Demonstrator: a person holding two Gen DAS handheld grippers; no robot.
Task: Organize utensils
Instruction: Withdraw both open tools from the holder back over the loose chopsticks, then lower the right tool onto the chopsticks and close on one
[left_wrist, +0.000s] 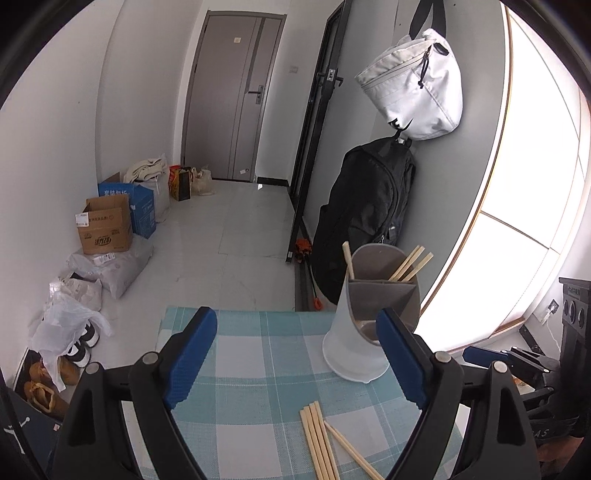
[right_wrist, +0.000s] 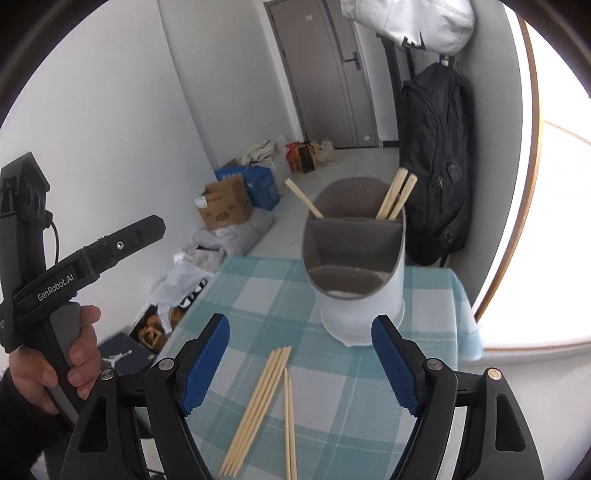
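Both tools, left tool (left_wrist: 295, 363) and right tool (right_wrist: 301, 363), are spread wide and empty over loose chopsticks (right_wrist: 260, 410) on the worktop (right_wrist: 255, 291), ready to grab; the holder (right_wrist: 356, 258) sits close behind them.

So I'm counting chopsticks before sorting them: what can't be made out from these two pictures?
- Loose chopsticks on the checked cloth: near ends cut off by the bottom edge in both wrist views.
- Chopsticks in the holder: lower parts hidden by its walls, so the rear compartments' count is unsure.
- Holder's front base: in the left wrist view, partly hidden by the left gripper's finger.
- Cardboard box print: too small.
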